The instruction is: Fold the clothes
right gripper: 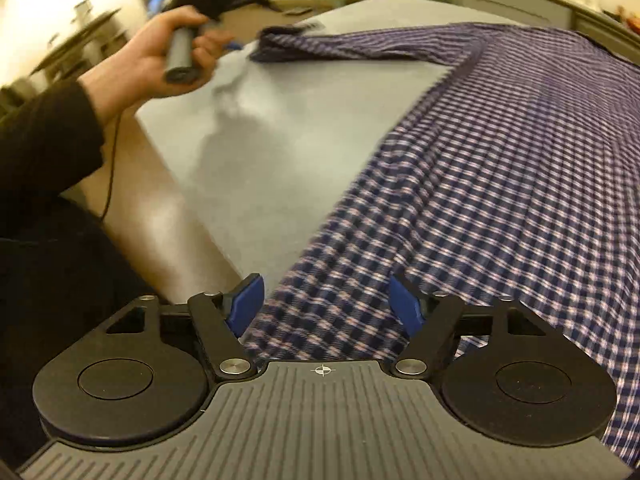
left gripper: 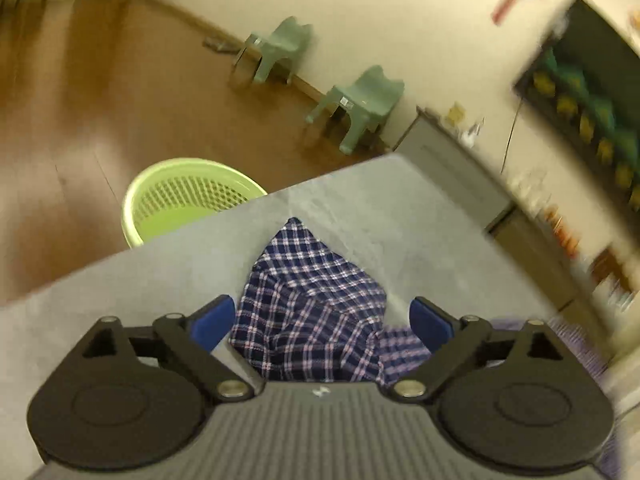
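Observation:
A navy plaid shirt [right gripper: 500, 152] lies spread on the grey table [right gripper: 280, 128], one sleeve [right gripper: 360, 46] stretched toward the far left corner. In the left wrist view the sleeve end [left gripper: 308, 304] lies bunched between the blue pads of my left gripper [left gripper: 322, 320], which is open just above it. My right gripper [right gripper: 326, 304] is open over the shirt's near hem, cloth lying between its spread pads. The left gripper's grey handle [right gripper: 182, 50], held in a hand, shows at the sleeve end in the right wrist view.
A green laundry basket [left gripper: 180, 200] stands on the wooden floor beyond the table's far edge. Two green plastic chairs [left gripper: 360, 108] stand by the wall. A grey cabinet [left gripper: 460, 168] runs along the right. The person's dark-sleeved arm [right gripper: 44, 140] is at the table's left side.

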